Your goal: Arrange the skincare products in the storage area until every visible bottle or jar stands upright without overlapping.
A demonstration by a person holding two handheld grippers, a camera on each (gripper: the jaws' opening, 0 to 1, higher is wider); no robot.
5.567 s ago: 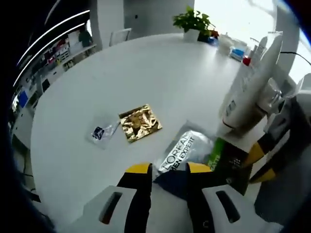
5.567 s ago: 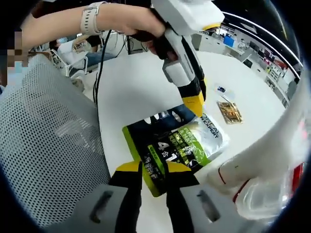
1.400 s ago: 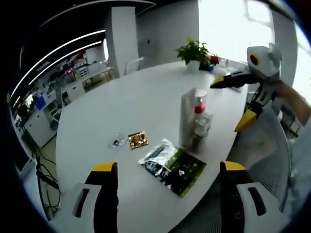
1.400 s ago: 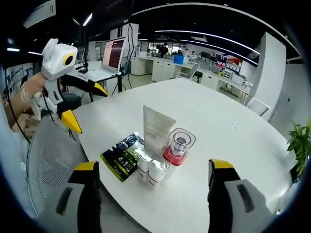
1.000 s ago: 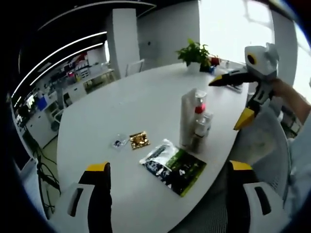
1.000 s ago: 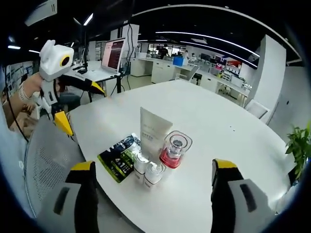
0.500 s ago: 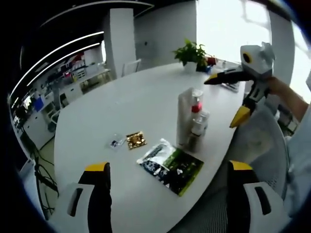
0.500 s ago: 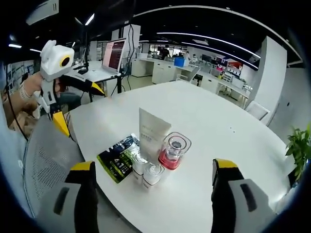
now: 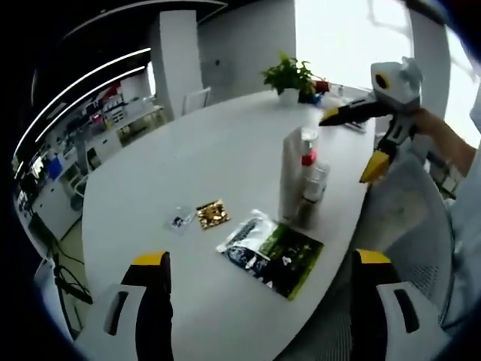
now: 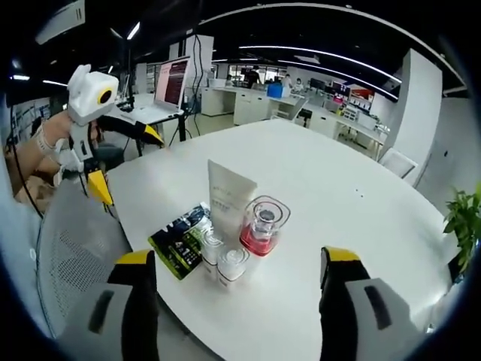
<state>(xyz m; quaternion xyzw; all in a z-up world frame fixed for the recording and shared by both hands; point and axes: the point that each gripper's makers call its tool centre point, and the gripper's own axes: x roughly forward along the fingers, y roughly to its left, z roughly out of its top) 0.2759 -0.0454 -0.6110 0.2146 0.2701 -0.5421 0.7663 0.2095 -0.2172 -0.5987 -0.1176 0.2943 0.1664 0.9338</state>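
In the left gripper view, the left gripper [image 9: 259, 301] is hanging above the near edge of the white table [image 9: 218, 143] with its jaws spread wide and gripping nothing. Near that edge a tall white tube [image 9: 291, 174] is standing upright, with a red-and-clear bottle [image 9: 308, 147] just behind it and two small clear-capped bottles [image 9: 314, 180] just beside it, all clustered close together. A dark and green sachet [image 9: 274, 250] is lying flat on the table in front of the cluster. Farther in from the edge, a small gold packet [image 9: 213, 213] and a tiny clear packet [image 9: 180, 220] are lying side by side, apart from the bottles. A potted plant [image 9: 288, 75] is sitting at the far edge. The right gripper [image 9: 368, 139] is reaching in from the right, held by a hand, its jaws parted and empty.

In the right gripper view, the right gripper [image 10: 234, 301] is hovering over the table [image 10: 361, 203] edge, jaws released wide. The white tube [image 10: 227, 197] is standing upright near the edge, the red-and-clear bottle [image 10: 261, 224] touching or just beside it, the two small bottles [image 10: 223, 256] standing in front. The sachet [image 10: 180, 239] is lying flat beside them at the table's edge. The left gripper [image 10: 116, 154] is showing at the left, held in a hand, jaws apart.
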